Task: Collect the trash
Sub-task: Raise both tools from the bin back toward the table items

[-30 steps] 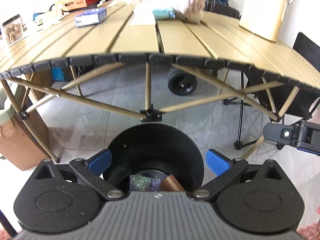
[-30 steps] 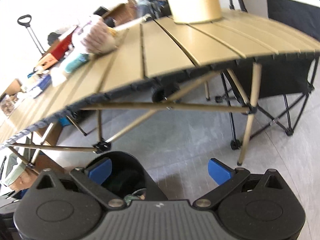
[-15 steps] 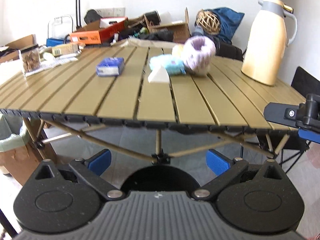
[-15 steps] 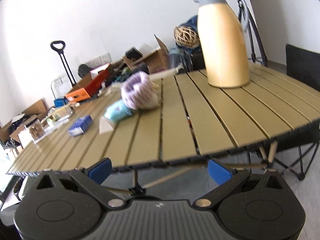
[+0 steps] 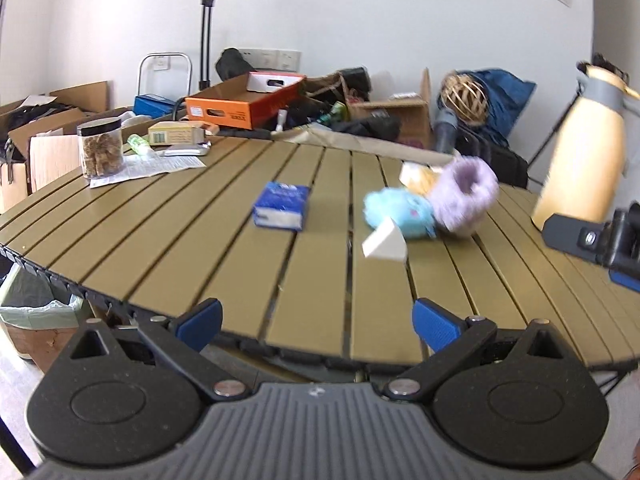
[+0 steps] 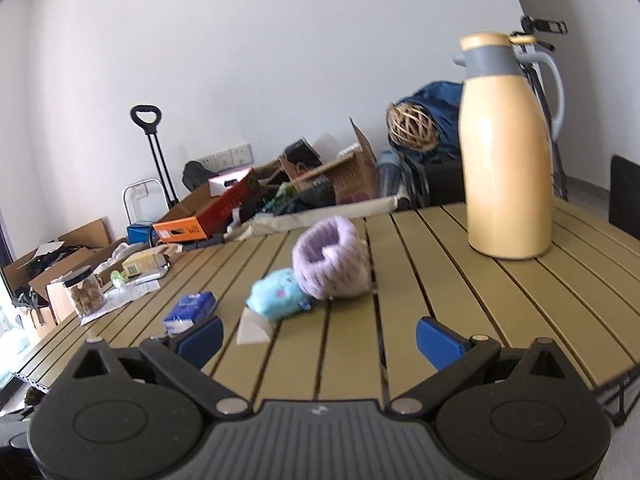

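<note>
**Both tongs open above slatted worktop, trash near centre**

The left tongs (image 5: 318, 320) are held open and empty over the near edge of the olive slatted worktop (image 5: 168, 232); the right tongs (image 6: 320, 338) are likewise spread wide w/ nothing between the blue pads. A white folded paper scrap (image 5: 385, 245), prob. trash though blurred, lies near the worktop's centre, just in front of a light-blue plush toy (image 5: 400, 214). A purple fuzzy slipper (image 5: 466, 196) is seen touching the toy on its right. A blue tissue pack (image 5: 282, 210) lies apart to the scrap's left. A tan thermos jug (image 6: 506, 152) stands upright on the right side. At the far left edge, a clear jar w/ black lid (image 5: 100, 148) rests on a printed sheet. A lined bin (image 5: 36, 312) is visible below the worktop's left edge.
</note>
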A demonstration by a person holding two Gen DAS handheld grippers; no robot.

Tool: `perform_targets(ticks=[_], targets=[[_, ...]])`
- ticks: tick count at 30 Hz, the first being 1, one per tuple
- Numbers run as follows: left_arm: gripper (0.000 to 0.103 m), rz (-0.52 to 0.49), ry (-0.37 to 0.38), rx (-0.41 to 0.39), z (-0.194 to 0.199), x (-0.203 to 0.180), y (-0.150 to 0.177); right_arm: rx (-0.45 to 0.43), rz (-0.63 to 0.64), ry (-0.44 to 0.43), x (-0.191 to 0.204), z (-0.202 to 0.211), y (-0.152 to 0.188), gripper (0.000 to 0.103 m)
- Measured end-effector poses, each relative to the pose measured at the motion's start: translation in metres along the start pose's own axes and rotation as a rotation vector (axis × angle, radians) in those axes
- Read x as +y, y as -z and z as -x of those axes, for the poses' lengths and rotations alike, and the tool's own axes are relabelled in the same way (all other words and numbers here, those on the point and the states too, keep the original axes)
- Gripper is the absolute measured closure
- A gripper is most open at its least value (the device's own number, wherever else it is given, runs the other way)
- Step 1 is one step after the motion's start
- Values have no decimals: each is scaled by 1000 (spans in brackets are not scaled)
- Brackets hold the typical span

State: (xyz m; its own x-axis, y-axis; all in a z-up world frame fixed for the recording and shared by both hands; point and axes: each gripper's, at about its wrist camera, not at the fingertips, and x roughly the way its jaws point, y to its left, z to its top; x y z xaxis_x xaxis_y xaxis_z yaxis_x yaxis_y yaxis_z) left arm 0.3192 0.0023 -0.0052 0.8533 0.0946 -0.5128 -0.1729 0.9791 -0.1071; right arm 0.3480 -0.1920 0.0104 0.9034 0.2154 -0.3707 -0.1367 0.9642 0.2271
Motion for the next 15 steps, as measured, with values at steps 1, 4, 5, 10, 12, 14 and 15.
perform_targets(ticks=[1, 4, 5, 10, 12, 14, 15], targets=[[0, 7, -5, -5, -3, 2, -4, -7, 8, -4, 4, -5, -2, 0], [0, 25, -20, -14, -12, 10, -13, -16, 3, -22, 12, -19, -4, 0], [0, 29, -29, -15, -15, 12, -16, -15, -2, -27, 14, -24, -4, 0], [0, 46, -62, -22, -32, 25, -29, -11, 22, -38, 24, -47, -3, 0], [0, 58, -73, -21, -39, 30, -34, -5, 21, -38, 26, -58, -4, 0], [0, 72, -88, -26, -46, 36, -40, 7, 10, -31, 27, -67, -5, 0], [0, 75, -95, -25, -50, 39, -43, 11, 4, -28, 27, -73, -6, 0]])
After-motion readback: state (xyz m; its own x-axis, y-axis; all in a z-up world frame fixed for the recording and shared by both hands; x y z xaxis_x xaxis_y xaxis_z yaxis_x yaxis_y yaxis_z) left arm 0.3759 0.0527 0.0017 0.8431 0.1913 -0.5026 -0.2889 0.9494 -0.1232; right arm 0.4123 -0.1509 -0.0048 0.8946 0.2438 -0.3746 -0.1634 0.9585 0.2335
